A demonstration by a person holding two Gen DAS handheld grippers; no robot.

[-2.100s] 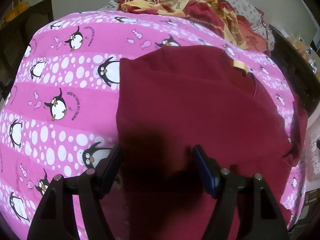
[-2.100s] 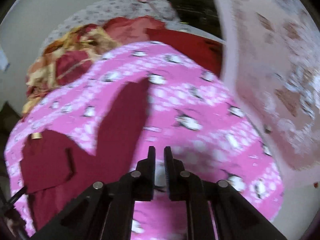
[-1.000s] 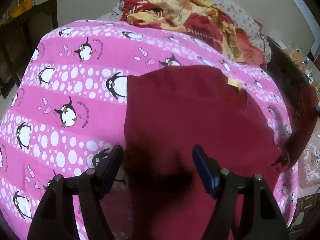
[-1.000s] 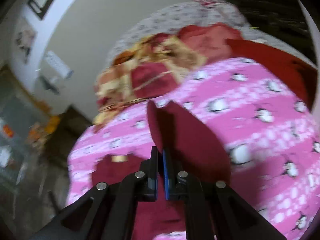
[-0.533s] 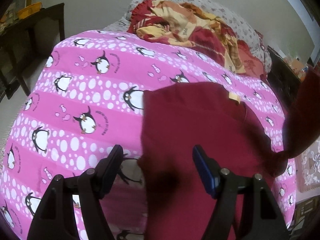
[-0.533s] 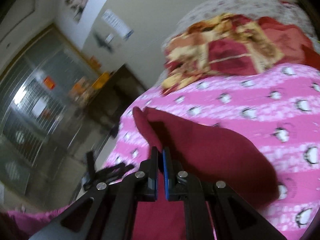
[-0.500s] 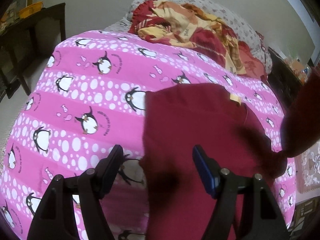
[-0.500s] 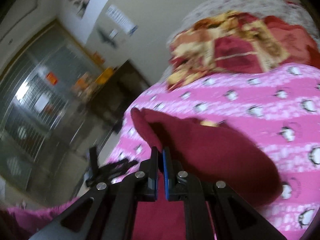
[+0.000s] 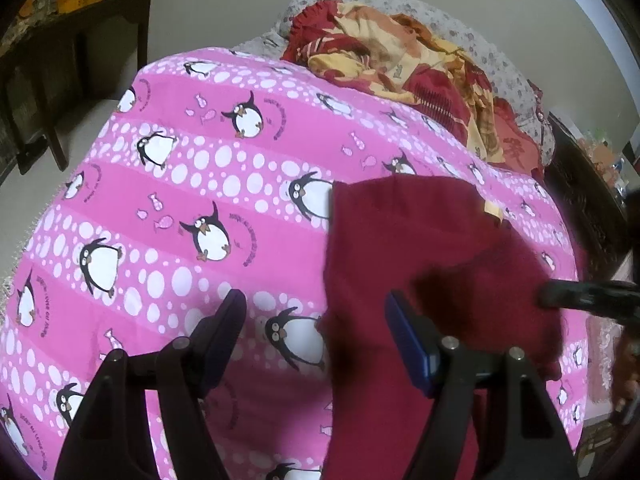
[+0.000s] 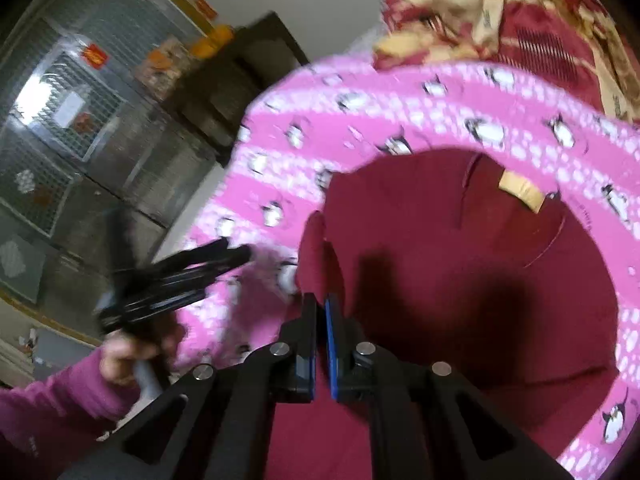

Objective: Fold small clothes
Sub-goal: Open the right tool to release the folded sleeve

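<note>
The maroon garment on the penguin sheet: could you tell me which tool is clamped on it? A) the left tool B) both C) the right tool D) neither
C: the right tool is shut on a fold of the maroon garment, while the left tool stands open.

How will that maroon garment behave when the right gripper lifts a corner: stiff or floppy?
Probably floppy: the maroon garment curls in a soft fold where the right gripper pinches it. Likely light, since that pinched flap stands up on its own. It may drag rather than slide on the penguin bedsheet, cloth against cloth.
</note>
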